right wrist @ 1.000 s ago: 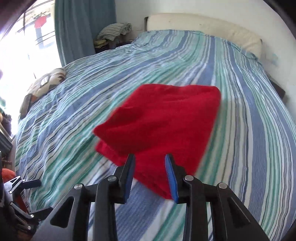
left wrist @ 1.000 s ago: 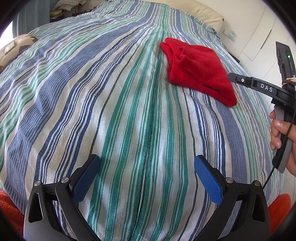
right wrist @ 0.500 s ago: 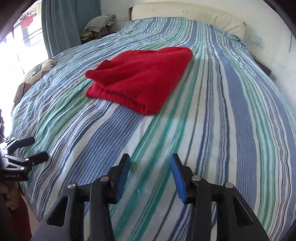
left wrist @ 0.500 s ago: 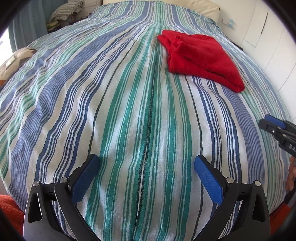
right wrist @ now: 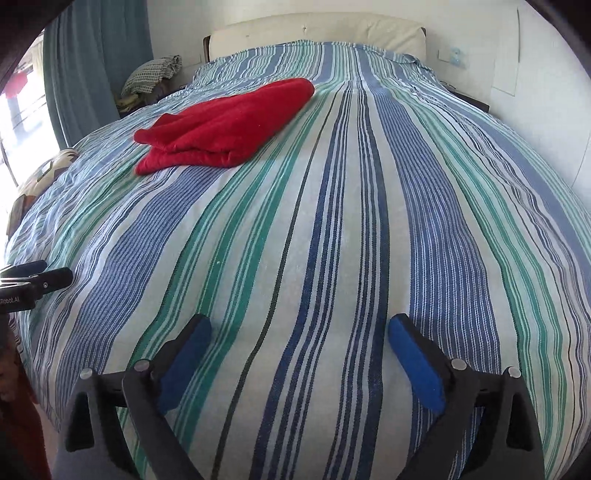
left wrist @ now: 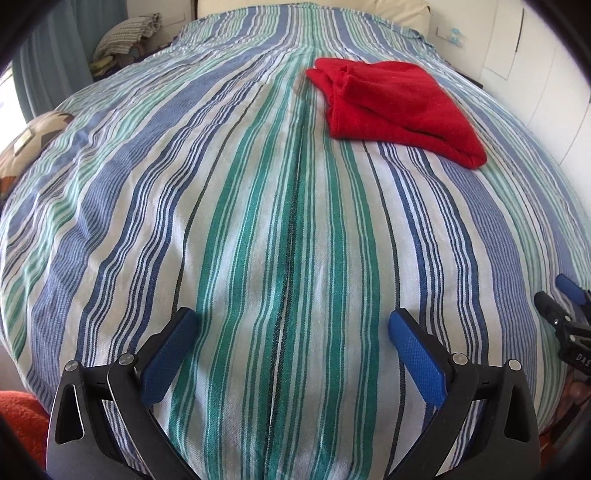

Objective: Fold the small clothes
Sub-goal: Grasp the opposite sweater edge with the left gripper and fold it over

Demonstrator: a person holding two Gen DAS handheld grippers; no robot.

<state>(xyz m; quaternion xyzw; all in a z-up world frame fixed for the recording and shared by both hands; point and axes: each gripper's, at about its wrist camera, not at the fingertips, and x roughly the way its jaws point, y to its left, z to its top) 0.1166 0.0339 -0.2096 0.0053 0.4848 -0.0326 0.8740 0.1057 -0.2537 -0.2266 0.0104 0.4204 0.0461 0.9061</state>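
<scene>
Red cloth [left wrist: 395, 107], folded into a thick, roughly rectangular bundle, lies on the bed's striped cover [left wrist: 258, 229], well up toward the headboard end. In the left wrist view it sits to the upper right; in the right wrist view [right wrist: 225, 129] it sits to the upper left, with its layered folded edges facing the near side. Nothing touches it, and both tools are well apart from it.

Left tongs [left wrist: 291, 354] stand wide open over the near part of the cover, with only striped fabric between the blue pads [left wrist: 168, 358]. Right tongs [right wrist: 299, 362] are also spread wide and their jaws are opening at this moment; nothing lies between their blue pads [right wrist: 415, 363] but the bare cover. Each tool shows at the edge of the other's view: the right one at the far right of the left wrist view, the left one at the far left of the right wrist view.

A cream headboard [right wrist: 317, 33] closes off the far end of the bed. A teal curtain [right wrist: 92, 70] hangs at the left beside a bright window, and a pile of checked fabric [right wrist: 151, 77] rests near it beside the bed. A patterned cushion [left wrist: 29, 144] lies at the left edge of the cover.
</scene>
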